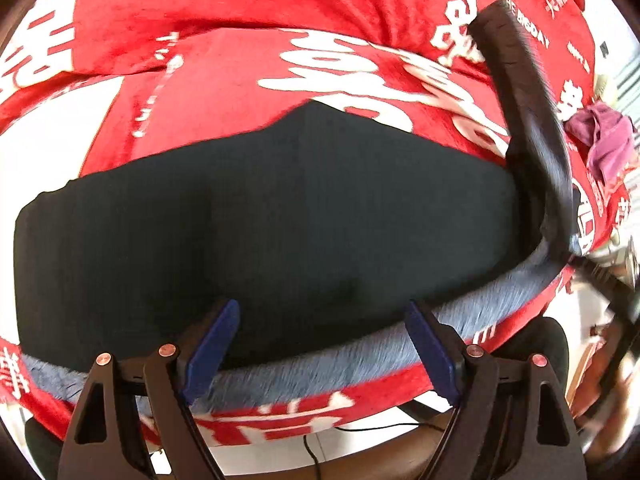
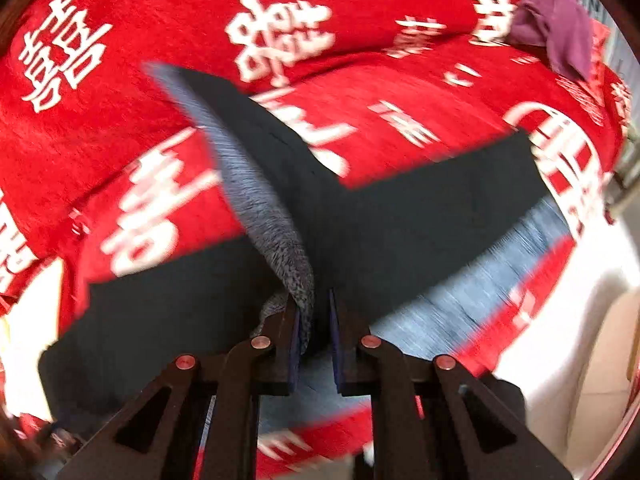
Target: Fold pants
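Left tongs: my left gripper (image 1: 322, 346) stands spread wide, its blue pads (image 1: 212, 350) on either side of the near edge of the pants (image 1: 260, 220), nothing pinched between them.
Right tongs: my right gripper (image 2: 314, 344) is drawn nearly together on a raised fold of the pants (image 2: 272, 216), the fuzzy grey lining caught between its pads.
Pants, left view: a broad, flat black panel lying across the bedspread (image 1: 224, 12), with a fleecy blue-grey band along the near edge and one strip lifted up at the far right.
Pants, right view: only here do I see that lifted strip running into my own pads, black outside, woolly grey inside.
Bedspread: red plush with big white characters, rumpled into soft ridges.
Purple cloth (image 2: 556, 28): crumpled, far right on the bedspread, well apart from the pants.
Sharpness: the right view is smeared; the left is clearer.
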Demonstrator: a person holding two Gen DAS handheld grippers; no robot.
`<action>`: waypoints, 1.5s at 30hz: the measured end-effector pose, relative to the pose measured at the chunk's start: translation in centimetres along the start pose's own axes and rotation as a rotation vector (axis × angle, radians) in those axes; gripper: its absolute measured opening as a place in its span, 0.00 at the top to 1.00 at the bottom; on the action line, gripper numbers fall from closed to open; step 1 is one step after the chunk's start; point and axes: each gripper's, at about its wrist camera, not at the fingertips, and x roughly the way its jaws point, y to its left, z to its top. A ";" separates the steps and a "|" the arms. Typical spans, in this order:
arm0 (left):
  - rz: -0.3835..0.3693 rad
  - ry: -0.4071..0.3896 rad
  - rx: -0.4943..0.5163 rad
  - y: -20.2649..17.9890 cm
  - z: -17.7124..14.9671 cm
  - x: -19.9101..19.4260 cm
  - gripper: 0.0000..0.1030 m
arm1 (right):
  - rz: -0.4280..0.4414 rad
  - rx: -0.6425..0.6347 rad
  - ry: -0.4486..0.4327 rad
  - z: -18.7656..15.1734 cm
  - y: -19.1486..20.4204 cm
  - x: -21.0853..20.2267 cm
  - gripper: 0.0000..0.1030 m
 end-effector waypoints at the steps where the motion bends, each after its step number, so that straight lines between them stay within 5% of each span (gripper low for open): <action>1: 0.004 0.013 0.012 -0.5 0.2 0.7 0.18 | -0.013 -0.015 0.012 -0.8 -0.4 0.3 0.86; 3: 0.044 0.079 0.041 -1.8 0.2 3.3 0.18 | -0.065 -0.063 0.050 -2.5 -1.2 2.0 0.82; 5: 0.104 0.044 0.082 -3.0 0.1 3.7 0.11 | -0.072 -0.068 0.084 -3.1 -1.8 3.0 0.76; 9: 0.115 0.036 0.093 -3.8 0.1 3.8 0.10 | -0.186 -0.156 0.036 -3.1 -1.9 1.8 0.26; 10: 0.101 0.038 0.082 -3.5 0.3 3.7 0.10 | -0.232 -0.211 -0.008 -3.0 -1.3 1.2 0.21; 15: 0.033 0.046 0.019 -2.3 0.3 2.7 0.10 | -0.442 -0.588 -0.230 -5.6 4.0 -0.8 0.20; 21: 0.023 0.012 -0.066 0.7 -0.6 1.0 0.10 | -0.439 -0.988 -0.415 -10.0 10.9 -1.0 0.20; 28: 0.035 0.006 -0.168 4.3 -1.4 0.5 0.10 | -0.331 -1.124 -0.358 -9.5 16.9 4.1 0.20; 29: 0.032 0.005 -0.168 4.4 -1.4 0.5 0.10 | -0.342 -1.136 -0.369 -9.4 17.2 4.7 0.22; 30: 0.038 0.005 -0.165 4.3 -1.4 0.5 0.10 | -0.322 -1.144 -0.390 -8.9 17.2 4.8 0.44; 32: 0.057 0.008 -0.153 4.1 -1.4 0.7 0.10 | -0.166 -1.112 -0.235 -7.0 16.9 5.1 0.98; 34: 0.066 0.008 -0.133 3.7 -1.5 0.9 0.10 | -0.078 -1.031 -0.155 -5.3 16.3 5.3 1.00; 40: 0.070 0.012 -0.115 3.1 -1.5 0.9 0.10 | -0.014 -0.781 -0.174 1.5 10.9 3.3 1.00; 41: 0.069 0.012 -0.119 3.1 -1.5 1.0 0.10 | -0.015 -0.773 -0.185 2.1 10.3 2.9 0.96; 43: 0.063 0.011 -0.123 3.2 -1.6 0.9 0.10 | -0.044 -0.792 -0.199 2.2 9.6 2.4 0.61; 44: 0.060 0.010 -0.123 3.3 -1.6 0.8 0.10 | -0.066 -0.825 -0.219 1.6 9.7 2.2 0.18; 45: 0.057 0.011 -0.123 3.3 -1.7 0.9 0.10 | -0.091 -0.870 -0.263 0.2 10.0 2.0 0.05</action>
